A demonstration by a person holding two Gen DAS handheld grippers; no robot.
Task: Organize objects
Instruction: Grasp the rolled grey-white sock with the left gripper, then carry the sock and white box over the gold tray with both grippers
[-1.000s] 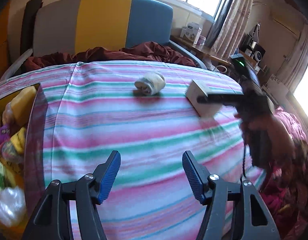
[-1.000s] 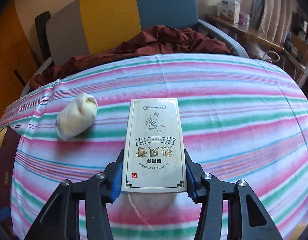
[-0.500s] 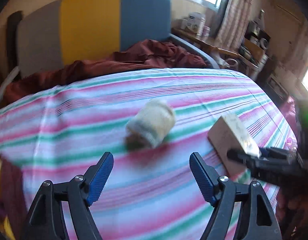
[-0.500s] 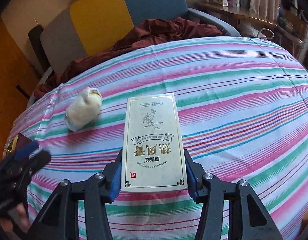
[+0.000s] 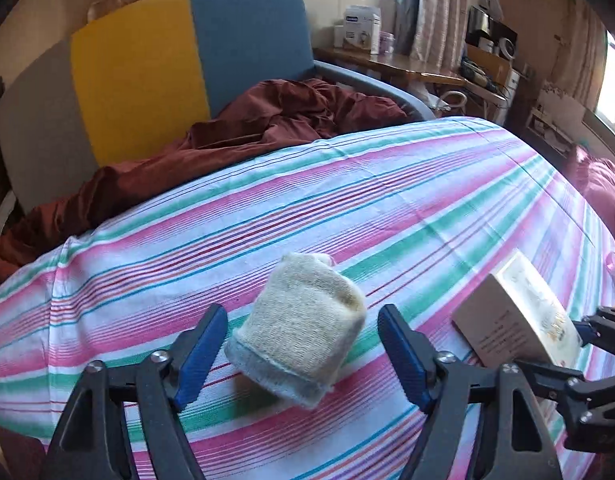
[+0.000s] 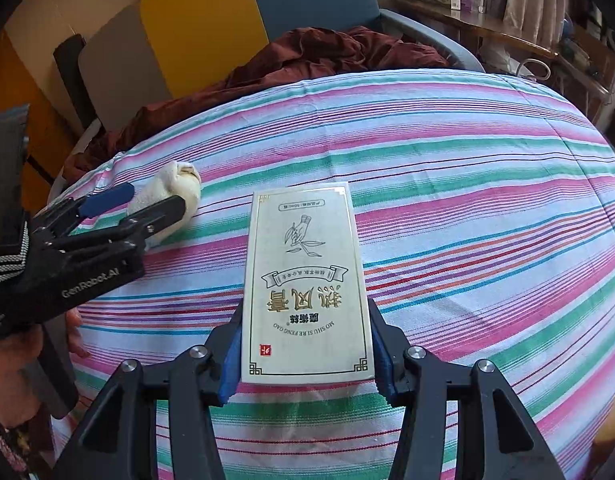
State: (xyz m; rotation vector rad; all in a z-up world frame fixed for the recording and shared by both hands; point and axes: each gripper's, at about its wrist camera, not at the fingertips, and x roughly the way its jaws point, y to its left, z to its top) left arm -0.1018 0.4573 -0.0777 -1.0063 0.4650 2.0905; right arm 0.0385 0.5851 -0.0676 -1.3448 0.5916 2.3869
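On the striped bedsheet [image 5: 387, 200], the rolled cream sock [image 5: 303, 328] lay on its side at the 6 o'clock position of the left wrist view. The left gripper [image 5: 303, 344] straddled it: the blue pad of one finger [image 5: 203, 348] stood at 9 o'clock of the sock and the other at 3 o'clock. A gap showed on each side, so neither pad pressed on the sock. The jaws were closing around it.

In the right wrist view, the right gripper [image 6: 307, 354] was clamped on the near end of the cream box [image 6: 307, 288] with gold lettering. Both blue pads bore flat against the long sides of the box. The box extended toward 12 o'clock, over the sheet. From the left wrist view the same box appeared at 3 o'clock, tilted, just beside the sock but apart from it.

The maroon blanket [image 5: 267, 128] lay bunched at 12 o'clock, beyond the far edge of the sheet, against the grey, yellow and blue chair back [image 5: 147, 68].
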